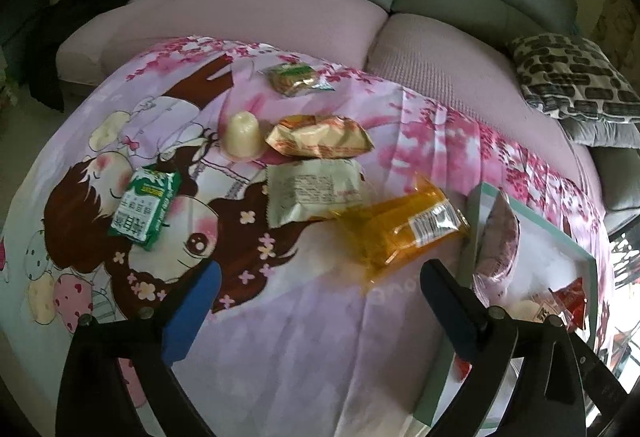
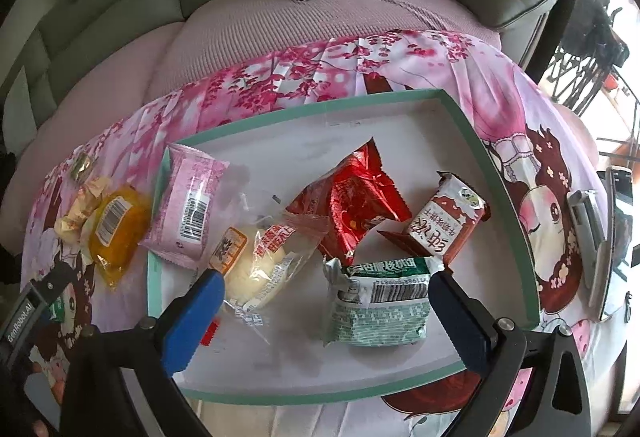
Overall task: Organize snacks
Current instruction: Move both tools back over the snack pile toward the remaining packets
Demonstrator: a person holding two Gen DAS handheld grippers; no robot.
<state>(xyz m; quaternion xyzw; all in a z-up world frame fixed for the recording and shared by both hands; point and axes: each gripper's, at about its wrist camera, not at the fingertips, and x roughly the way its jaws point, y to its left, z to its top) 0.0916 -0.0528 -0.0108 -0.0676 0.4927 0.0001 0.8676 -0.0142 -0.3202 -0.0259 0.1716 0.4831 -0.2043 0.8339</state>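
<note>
Snacks are split between two places: some already lie in the teal-rimmed tray point(image 2: 460, 109), others remain loose on the printed cloth point(image 1: 280, 337).

**In the tray (right wrist view).** A pink packet point(image 2: 188, 205) leans over the left rim. A clear-wrapped bun point(image 2: 260, 269), a red packet point(image 2: 356, 197), a brown carton-style pack point(image 2: 444, 221) and a green-and-white packet point(image 2: 380, 305) lie on the tray floor.

**On the cloth (left wrist view).** An orange packet point(image 1: 400, 233) lies nearest the tray, at centre right. Behind it sit a beige packet point(image 1: 312, 193), a gold-orange packet point(image 1: 320, 137), a pale jelly cup point(image 1: 242, 135), a small green-edged packet point(image 1: 298, 79) at upper centre, and a green packet point(image 1: 146, 209) at centre left.

**Gripper state.**
- Left gripper point(image 1: 320, 293): jaws spread wide, nothing between the pads.
- Right gripper point(image 2: 326, 301): jaws spread wide. The green-and-white packet lies in the gap at lower centre, but the pads do not press on it; it rests on the tray floor, apparently released.

**Governing relation.** The orange packet lies just ahead of the left fingers, slightly right of the gap. Its long axis runs diagonally, lower left to upper right of the frame. The left gripper is the nearer one. A grasp across the short side probably requires rolling the wrist so the pads straddle that diagonal.
</note>
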